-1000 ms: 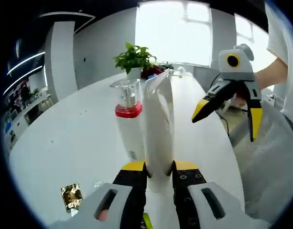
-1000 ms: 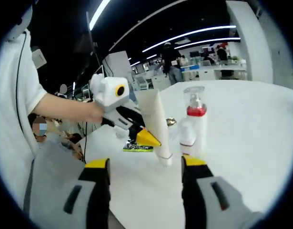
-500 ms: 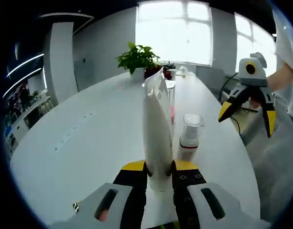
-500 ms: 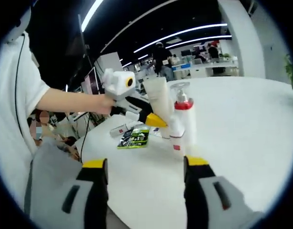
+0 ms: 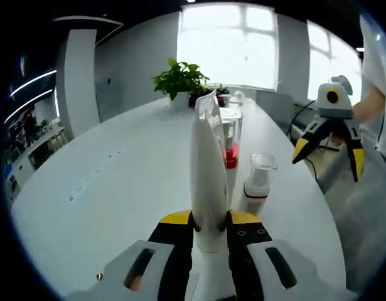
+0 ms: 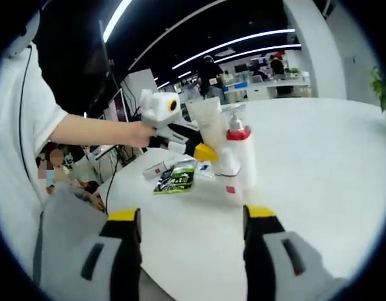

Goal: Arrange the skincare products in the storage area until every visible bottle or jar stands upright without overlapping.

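**Tube carried up beside the bottles**

The left gripper jaws are clamped on a white tube, held upright. Over the last second it has been brought close to the red-collared pump bottle at 12 o'clock and the small bottle at 1 o'clock. The right gripper is held empty, jaws apart. Setting-down is judged next.
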`<state>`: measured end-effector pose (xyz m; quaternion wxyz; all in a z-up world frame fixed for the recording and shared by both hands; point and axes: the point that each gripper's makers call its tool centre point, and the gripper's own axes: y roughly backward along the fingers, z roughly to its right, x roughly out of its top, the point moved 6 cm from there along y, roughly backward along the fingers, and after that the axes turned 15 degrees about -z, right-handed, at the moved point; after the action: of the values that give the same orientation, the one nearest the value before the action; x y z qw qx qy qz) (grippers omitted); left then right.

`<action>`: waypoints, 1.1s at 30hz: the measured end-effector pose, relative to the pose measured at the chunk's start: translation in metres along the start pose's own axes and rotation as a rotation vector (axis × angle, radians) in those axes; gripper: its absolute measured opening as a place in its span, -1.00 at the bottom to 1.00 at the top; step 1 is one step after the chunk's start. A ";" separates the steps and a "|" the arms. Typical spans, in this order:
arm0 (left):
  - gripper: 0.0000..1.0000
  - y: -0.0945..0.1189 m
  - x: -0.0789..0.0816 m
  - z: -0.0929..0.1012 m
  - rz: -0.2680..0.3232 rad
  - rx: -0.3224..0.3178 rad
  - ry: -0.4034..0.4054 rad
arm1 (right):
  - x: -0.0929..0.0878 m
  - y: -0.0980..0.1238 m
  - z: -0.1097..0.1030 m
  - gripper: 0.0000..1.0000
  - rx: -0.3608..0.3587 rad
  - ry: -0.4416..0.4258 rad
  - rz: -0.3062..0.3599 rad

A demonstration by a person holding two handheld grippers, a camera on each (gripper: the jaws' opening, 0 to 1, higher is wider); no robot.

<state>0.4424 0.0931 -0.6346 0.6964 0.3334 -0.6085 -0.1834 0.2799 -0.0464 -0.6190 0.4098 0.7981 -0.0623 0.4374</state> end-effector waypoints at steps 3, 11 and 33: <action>-0.65 0.000 0.000 -0.001 0.001 0.000 0.009 | 0.002 0.000 0.000 0.34 0.000 0.003 0.002; -0.51 0.001 -0.004 -0.001 -0.024 0.013 0.020 | 0.003 0.002 -0.002 0.36 0.000 0.004 0.003; 0.06 0.049 -0.026 0.017 -0.006 0.145 0.187 | 0.013 0.007 -0.008 0.48 -0.010 0.038 0.034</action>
<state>0.4132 0.1413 -0.6190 0.7237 0.4001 -0.5516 -0.1091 0.2798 -0.0420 -0.6030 0.4077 0.7862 -0.0701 0.4591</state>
